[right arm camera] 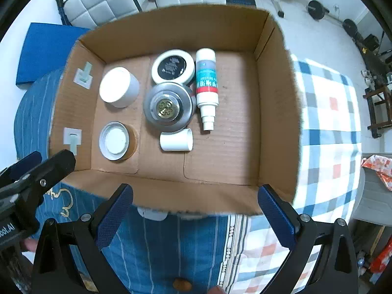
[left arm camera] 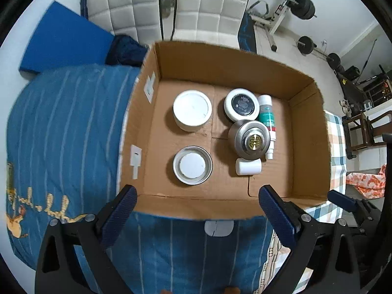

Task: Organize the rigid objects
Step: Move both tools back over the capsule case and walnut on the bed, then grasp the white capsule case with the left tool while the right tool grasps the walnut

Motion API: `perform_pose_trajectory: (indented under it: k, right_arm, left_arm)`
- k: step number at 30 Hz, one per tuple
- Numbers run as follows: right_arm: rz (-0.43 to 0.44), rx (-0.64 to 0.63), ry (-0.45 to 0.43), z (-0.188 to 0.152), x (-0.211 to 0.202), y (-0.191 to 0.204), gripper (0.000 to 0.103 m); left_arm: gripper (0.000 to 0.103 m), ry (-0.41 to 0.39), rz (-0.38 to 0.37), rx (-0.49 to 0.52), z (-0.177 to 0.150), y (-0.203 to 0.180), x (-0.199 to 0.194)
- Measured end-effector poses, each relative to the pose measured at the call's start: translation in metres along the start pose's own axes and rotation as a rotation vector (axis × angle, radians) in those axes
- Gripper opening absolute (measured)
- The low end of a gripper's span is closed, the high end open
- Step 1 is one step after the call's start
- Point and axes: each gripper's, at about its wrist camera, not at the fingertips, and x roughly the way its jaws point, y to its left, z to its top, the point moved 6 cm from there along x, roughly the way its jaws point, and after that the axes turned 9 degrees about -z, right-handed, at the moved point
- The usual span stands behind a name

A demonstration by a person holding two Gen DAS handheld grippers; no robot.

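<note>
An open cardboard box lies on a bed. Inside stand a white jar, an upturned metal lid, a white tin with a dark label, a round metal drain piece, a spray bottle with a teal label lying flat, and a small white cap on its side. My left gripper and right gripper are both open and empty, held above the box's near wall.
The box rests on a blue striped blanket and a checked sheet. A blue pad and white quilted cushions lie behind. Gym weights stand at the far right. The left gripper shows in the right wrist view.
</note>
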Motion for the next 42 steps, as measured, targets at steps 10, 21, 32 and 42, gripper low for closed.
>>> perform_pose_trajectory:
  k: [10, 21, 32, 42]
  right_arm:
    - [-0.004, 0.034, -0.114, -0.028, -0.057, -0.004, 0.103]
    - [0.03, 0.051, -0.025, -0.117, -0.053, -0.008, 0.103]
    - [0.11, 0.125, 0.369, -0.251, 0.101, 0.018, 0.086]
    - [0.129, 0.153, 0.396, -0.258, 0.117, 0.021, 0.042]
  left_arm:
    - [0.102, -0.136, 0.032, 0.071, -0.017, -0.015, -0.054]
    - [0.102, -0.042, 0.098, 0.12, -0.114, -0.004, -0.05]
    - [0.102, 0.256, 0.128, 0.027, -0.229, 0.037, 0.042]
    - [0.102, 0.258, 0.109, 0.013, -0.212, 0.023, 0.053]
